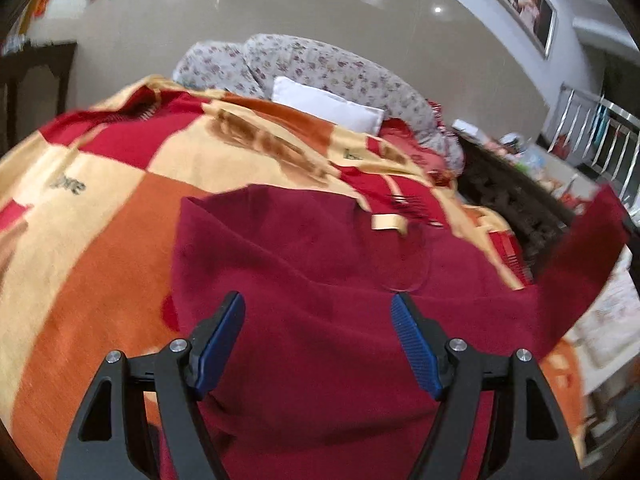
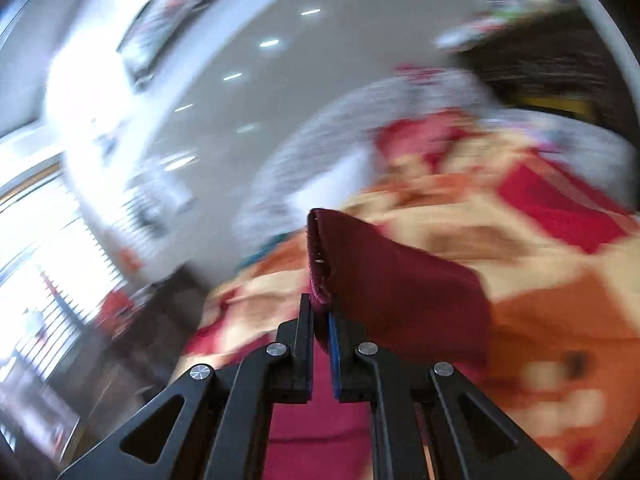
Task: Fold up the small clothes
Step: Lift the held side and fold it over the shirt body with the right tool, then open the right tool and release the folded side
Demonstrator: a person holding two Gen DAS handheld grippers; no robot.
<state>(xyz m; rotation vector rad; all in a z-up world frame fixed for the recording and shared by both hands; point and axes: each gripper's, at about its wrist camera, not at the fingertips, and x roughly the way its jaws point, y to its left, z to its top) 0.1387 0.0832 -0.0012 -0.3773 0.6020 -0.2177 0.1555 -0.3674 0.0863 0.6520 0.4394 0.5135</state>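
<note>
A dark red garment (image 1: 320, 280) is spread over a blanket (image 1: 100, 240) checked in orange, cream and red, which covers a bed. In the left wrist view the cloth is seen creased across its middle, with a rounded seam line showing near its centre, and one corner is drawn up and off toward the right edge of the view. The left gripper (image 1: 318, 300) is held just above the garment with its jaws parted wide; nothing is caught between its blue pads (image 1: 416, 344). In the right wrist view a hemmed edge of the same garment (image 2: 400, 280) is pinched by the right gripper (image 2: 320, 308), whose jaws are closed tightly on the fabric, and the cloth is seen rising from the fingertips and draping away to the right. That view is heavily blurred, so finer detail around it cannot be made out. Beyond the garment, a white pillow (image 1: 332, 108) is laid on the blanket near the far end of the bed, and a floral quilt (image 1: 304, 68) is bunched behind it. A framed picture (image 1: 524, 4) is hung on the wall at the upper right, and a metal railing (image 1: 600, 140) is seen at the right.
</note>
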